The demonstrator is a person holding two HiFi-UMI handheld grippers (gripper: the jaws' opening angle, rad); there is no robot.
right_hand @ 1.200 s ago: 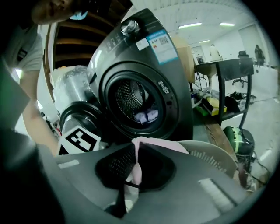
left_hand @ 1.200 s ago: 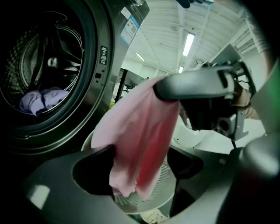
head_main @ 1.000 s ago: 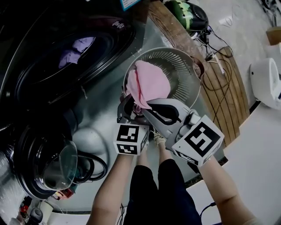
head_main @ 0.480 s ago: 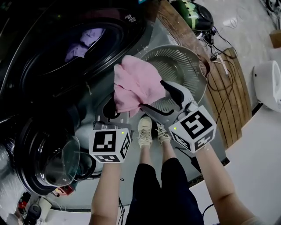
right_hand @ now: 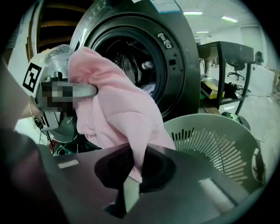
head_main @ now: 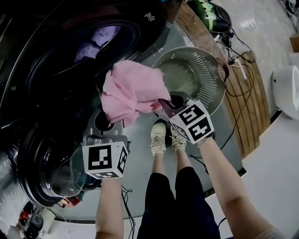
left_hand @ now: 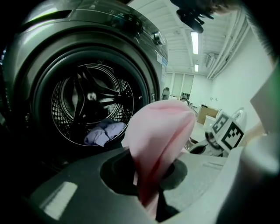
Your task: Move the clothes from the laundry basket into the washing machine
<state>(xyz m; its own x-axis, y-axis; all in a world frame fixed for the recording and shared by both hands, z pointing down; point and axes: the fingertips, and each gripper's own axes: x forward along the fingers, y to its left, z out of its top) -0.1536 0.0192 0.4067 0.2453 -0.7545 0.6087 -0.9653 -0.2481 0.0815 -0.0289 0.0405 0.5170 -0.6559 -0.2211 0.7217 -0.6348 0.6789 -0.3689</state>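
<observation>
Pink cloth (head_main: 133,91) nearer the washer (head_main: 51,70)

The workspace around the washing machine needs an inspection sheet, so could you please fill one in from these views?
Surface: grey floor, glossy.
Job's things: pink garment held up between laundry basket and washing machine; door open; lilac clothes in the drum; no clothes visible in the basket.
Clutter: dark green rounded object beyond the basket, unidentified.
Grippers: left gripper and right gripper both shut on the pink garment.
Cables: black cables across the wooden platform.
Surroundings: white fixture at right; the person's shoes below the garment.
</observation>
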